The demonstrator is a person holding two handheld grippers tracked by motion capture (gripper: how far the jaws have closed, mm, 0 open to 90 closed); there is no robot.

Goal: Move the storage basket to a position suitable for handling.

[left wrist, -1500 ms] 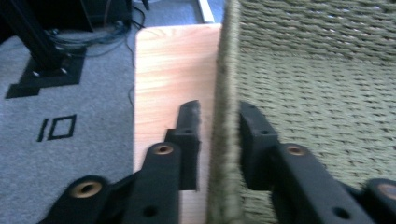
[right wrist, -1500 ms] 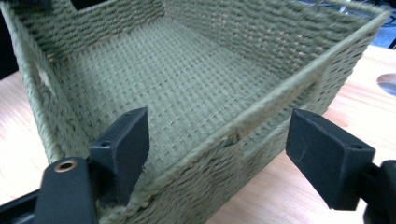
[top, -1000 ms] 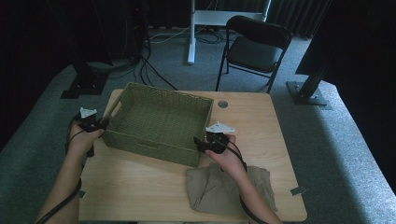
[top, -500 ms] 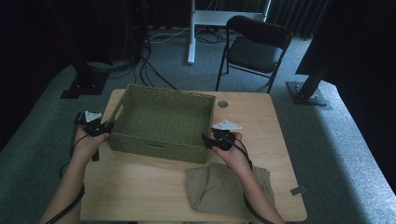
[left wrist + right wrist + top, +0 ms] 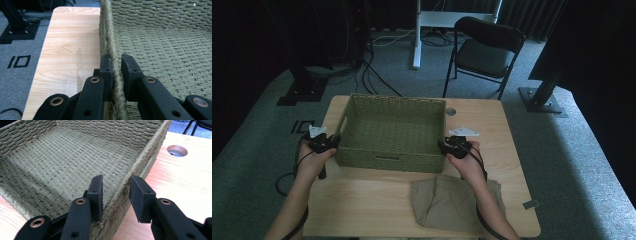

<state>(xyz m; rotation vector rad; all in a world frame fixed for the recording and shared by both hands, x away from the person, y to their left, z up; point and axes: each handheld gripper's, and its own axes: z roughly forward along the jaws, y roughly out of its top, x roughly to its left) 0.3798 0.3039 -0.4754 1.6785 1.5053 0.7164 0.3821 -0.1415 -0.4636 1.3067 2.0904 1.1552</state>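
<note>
Wooden table (image 5: 377,200), woven basket (image 5: 392,131), nothing inside

counter: light wood (image 5: 362,210), round cable hole (image 5: 450,111) near far edge
cloth: folded khaki garment (image 5: 447,202) at near edge of counter, right of middle
chair: black folding chair (image 5: 482,50) beyond counter
floor: grey carpet (image 5: 577,165), loose cables (image 5: 372,70) far left
stand: white desk leg (image 5: 417,35) at back
tape: small piece (image 5: 531,204) on carpet by counter's near right corner

The folded khaki cloth garment (image 5: 455,201) is partly covered by the person's right forearm, and its near edge seems to overhang the light wooden table (image 5: 372,200).
</note>
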